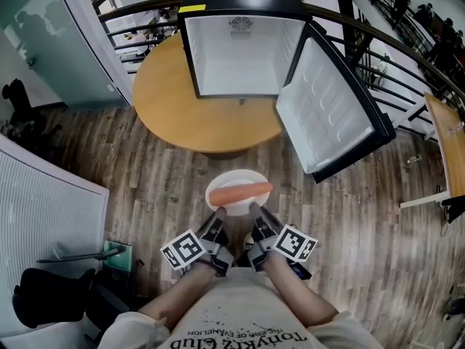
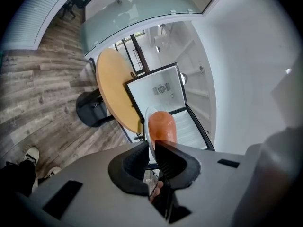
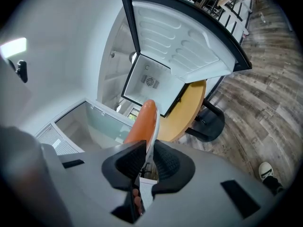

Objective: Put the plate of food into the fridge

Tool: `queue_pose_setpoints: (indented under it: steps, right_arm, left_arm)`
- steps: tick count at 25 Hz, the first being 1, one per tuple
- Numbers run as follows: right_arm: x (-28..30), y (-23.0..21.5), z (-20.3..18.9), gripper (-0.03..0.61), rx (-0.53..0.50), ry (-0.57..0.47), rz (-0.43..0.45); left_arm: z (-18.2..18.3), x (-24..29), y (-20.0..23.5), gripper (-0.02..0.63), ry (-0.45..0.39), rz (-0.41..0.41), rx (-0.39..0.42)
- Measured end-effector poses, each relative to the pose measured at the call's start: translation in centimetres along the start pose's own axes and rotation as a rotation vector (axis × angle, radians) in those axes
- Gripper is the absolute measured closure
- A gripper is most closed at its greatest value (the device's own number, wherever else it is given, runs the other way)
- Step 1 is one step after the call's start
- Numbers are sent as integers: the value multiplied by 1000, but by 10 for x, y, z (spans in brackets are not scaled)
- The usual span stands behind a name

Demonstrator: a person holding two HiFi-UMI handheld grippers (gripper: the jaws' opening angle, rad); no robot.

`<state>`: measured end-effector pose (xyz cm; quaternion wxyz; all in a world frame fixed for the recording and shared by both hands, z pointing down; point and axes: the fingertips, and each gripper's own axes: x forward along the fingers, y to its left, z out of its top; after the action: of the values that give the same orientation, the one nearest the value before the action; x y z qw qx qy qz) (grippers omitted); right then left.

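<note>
A white plate [image 1: 227, 182] carries an orange sausage-shaped piece of food [image 1: 241, 191]. I hold it in the air above the wood floor, in front of the round table. My left gripper [image 1: 219, 214] is shut on the plate's near left rim, and my right gripper [image 1: 254, 211] is shut on its near right rim. In the left gripper view the plate [image 2: 147, 129] shows edge-on with the food [image 2: 162, 126] on it; the right gripper view shows the plate [image 3: 154, 127] and food [image 3: 142, 123] the same way. The small black fridge [image 1: 242, 49] stands on the table, its white interior bare.
The fridge door [image 1: 328, 106] hangs open to the right, past the round wooden table's [image 1: 174, 100] edge. A black railing [image 1: 393, 62] curves behind. A second wooden tabletop [image 1: 452, 144] sits at the far right. A black chair [image 1: 43, 297] stands at lower left.
</note>
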<state>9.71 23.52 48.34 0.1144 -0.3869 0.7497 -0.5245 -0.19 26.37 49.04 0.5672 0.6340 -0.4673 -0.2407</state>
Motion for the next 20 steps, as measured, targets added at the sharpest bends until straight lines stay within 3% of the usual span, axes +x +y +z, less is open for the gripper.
queue_pose_setpoints:
  steps: [20]
  right_arm:
    - [25, 19, -29, 515, 2, -63, -47]
  left_arm:
    - [37, -17, 16, 558, 75, -35, 7]
